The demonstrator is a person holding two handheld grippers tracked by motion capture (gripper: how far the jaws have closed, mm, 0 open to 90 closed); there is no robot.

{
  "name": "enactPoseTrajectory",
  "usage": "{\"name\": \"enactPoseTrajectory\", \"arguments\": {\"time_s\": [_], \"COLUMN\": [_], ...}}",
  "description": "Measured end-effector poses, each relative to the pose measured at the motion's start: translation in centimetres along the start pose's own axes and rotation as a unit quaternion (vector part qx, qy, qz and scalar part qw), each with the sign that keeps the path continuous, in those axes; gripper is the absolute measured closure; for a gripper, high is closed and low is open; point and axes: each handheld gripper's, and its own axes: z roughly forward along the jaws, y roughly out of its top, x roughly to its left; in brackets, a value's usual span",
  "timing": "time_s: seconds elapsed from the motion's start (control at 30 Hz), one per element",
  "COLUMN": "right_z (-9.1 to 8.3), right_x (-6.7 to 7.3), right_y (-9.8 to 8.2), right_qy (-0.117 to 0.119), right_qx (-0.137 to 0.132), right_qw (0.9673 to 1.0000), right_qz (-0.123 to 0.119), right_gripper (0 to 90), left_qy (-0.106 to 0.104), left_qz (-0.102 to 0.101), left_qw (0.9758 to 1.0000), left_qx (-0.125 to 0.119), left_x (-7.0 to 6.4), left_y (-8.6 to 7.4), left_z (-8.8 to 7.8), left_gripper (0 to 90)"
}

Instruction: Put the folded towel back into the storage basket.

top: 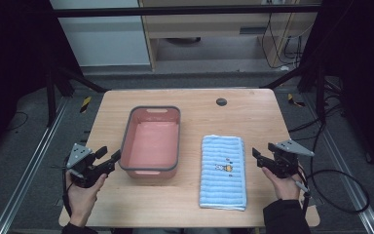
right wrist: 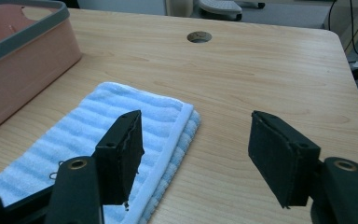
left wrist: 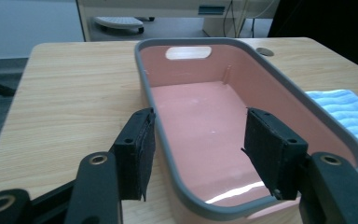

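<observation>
I am holding the left gripper (top: 111, 155) spread wide at the near left corner of the pink basin (top: 152, 141), its jaws straddling the grey rim, probably to steady or grab it. I am keeping the right gripper (top: 254, 155) equally spread just beside the folded blue striped towel (top: 223, 170), gripping nothing. The towel is lying flat on the wooden table (top: 253, 117) right of the empty basin, neatly folded, with a small embroidered motif.

- Your light wooden bench (top: 190, 195) is evenly lit from above; the surroundings fall dark.
- A glare streak shines inside the pink plastic tub (left wrist: 233, 191).
- The high view looks soft.
</observation>
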Motion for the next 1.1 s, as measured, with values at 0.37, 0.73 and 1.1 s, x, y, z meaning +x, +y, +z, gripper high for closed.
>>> {"name": "enactPoseTrajectory", "arguments": {"time_s": [0.37,0.73,1.1], "right_z": [0.1,0.8,1.1], "right_x": [0.7,1.0,0.4], "right_y": [0.6,1.7,3.9], "right_qy": [0.009,0.011,0.010], "right_qx": [0.001,0.004,-0.006], "right_qw": [1.0000,0.9999,0.9999], "right_qz": [-0.003,-0.007,-0.006], "right_gripper": [36.4,35.4,33.6], "left_qy": [-0.021,-0.045,-0.067], "left_qz": [0.024,0.042,0.056], "left_qw": [0.9995,0.9981,0.9960], "left_qx": [0.003,0.003,0.015], "left_x": [-2.6,-5.5,-8.1], "left_y": [0.1,0.8,0.5], "left_z": [0.9,1.9,3.2], "left_gripper": [42.2,41.5,41.6]}}
